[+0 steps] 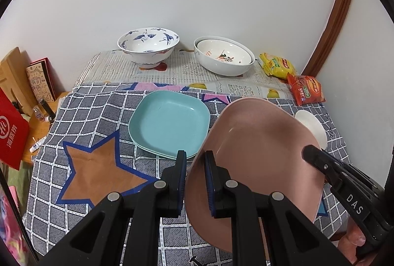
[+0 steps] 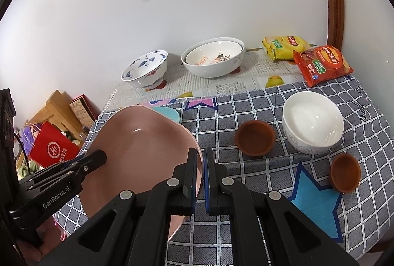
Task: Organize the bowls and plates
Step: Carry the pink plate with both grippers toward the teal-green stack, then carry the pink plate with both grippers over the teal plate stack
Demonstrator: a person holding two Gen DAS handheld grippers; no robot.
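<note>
Pink plate carried between both hand-held grippers over the worktop

The left hand-held gripper (image 1: pixel 195 158) and right hand-held gripper (image 2: pixel 200 156) each pinch an opposite rim of the glossy, rounded-square pink plate (image 1: pixel 258 150), held tilted above the checked cloth (image 1: pixel 98 113), just beside the stacked teal plates (image 1: pixel 170 123).

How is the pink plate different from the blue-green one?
The pink plate is lifted off the cloth and tilted, pinched at opposite edges by the left claw and the right claw. The blue-green plate lies flat on the checked cloth, untouched, atop a second plate like it. Both are plain, empty, rounded-square plates.
</note>
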